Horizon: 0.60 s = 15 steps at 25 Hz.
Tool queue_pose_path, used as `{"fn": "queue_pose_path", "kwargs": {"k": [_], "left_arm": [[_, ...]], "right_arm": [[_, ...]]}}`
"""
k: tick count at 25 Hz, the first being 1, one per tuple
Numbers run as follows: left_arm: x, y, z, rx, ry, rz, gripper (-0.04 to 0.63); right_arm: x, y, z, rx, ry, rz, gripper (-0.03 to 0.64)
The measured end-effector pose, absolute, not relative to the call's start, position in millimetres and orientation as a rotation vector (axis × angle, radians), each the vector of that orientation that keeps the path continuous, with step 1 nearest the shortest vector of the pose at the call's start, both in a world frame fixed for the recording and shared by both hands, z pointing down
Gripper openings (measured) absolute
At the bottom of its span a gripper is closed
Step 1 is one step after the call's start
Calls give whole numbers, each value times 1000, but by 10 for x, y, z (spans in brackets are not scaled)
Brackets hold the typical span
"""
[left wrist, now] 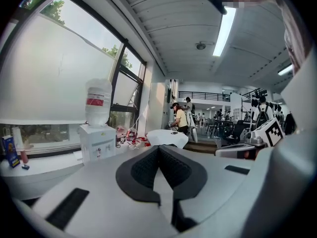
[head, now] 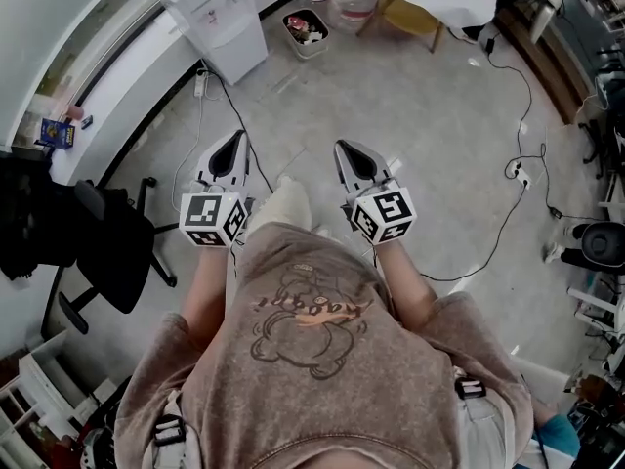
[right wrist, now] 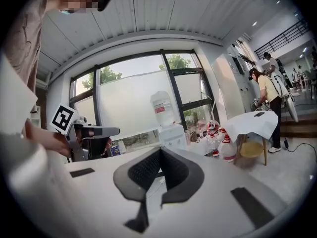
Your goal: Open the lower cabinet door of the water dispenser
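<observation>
Both my grippers are pinched shut on nothing: on the left gripper [head: 237, 137] and the right gripper [head: 344, 148] the ribbed black pads meet above the smooth grey floor [head: 430, 135]. Well ahead, by the window wall, stands the water dispenser [head: 225, 27], a boxy white plastic cabinet with a clear bottle [left wrist: 98, 103] on top. Its lower door is probably light, thin and stiff. I'd hook its free edge, though I can't make out a handle from here.
</observation>
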<state>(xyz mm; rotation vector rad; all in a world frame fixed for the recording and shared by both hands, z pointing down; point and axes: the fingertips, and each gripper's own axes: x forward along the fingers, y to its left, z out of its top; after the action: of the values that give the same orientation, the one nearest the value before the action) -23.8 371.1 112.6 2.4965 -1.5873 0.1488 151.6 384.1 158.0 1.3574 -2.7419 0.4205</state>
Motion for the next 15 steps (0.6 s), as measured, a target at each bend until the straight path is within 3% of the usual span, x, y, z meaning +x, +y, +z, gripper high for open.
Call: {"fn": "queue_pose_path", "kwargs": {"k": [15], "left_arm": [[-250, 2042, 1085, 2507, -1546, 106, 12]], "right_arm": [[1443, 2198, 1556, 1370, -2723, 451, 6]]}}
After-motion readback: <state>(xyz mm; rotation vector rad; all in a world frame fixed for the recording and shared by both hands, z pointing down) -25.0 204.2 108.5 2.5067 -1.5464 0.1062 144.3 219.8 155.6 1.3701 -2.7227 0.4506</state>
